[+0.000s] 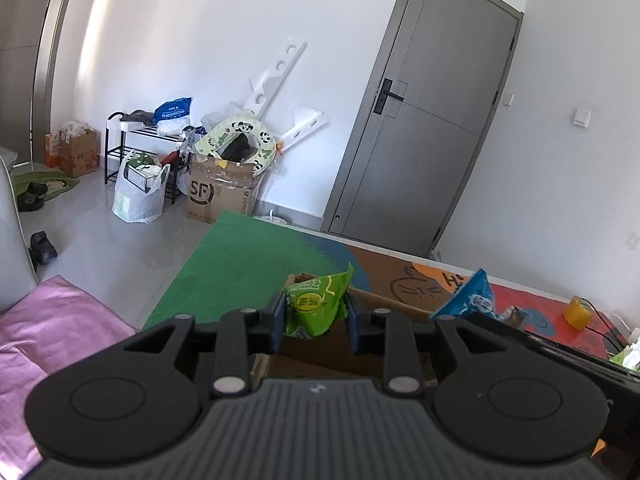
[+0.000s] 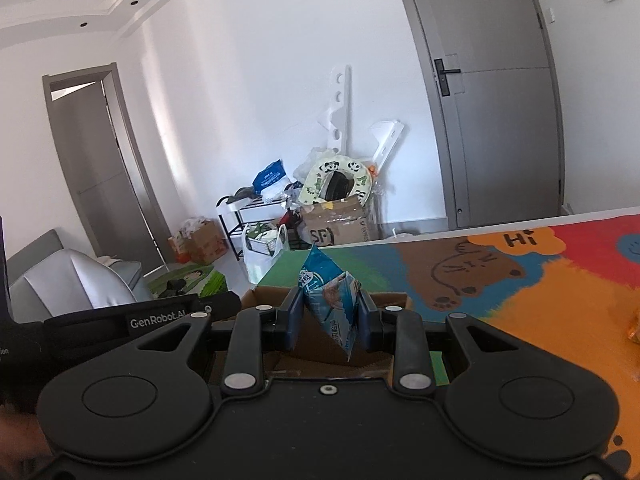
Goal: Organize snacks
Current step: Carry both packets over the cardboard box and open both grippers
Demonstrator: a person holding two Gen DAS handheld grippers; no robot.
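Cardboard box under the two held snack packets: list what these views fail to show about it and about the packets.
- Cardboard box: its floor and contents, hidden behind the jaws and gripper bodies in both wrist views.
- Green packet: its lower part, covered by the left gripper; print too small to read.
- Blue packet: its sides, covered by the right gripper.
- Orange item: cut off by the right wrist view's edge, blurred.

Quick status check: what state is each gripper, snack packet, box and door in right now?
left gripper: shut on green snack packet, held above the box
right gripper: shut on blue snack packet
cardboard box: open on top, on the mat
grey door: closed
tape roll: lying flat on the mat
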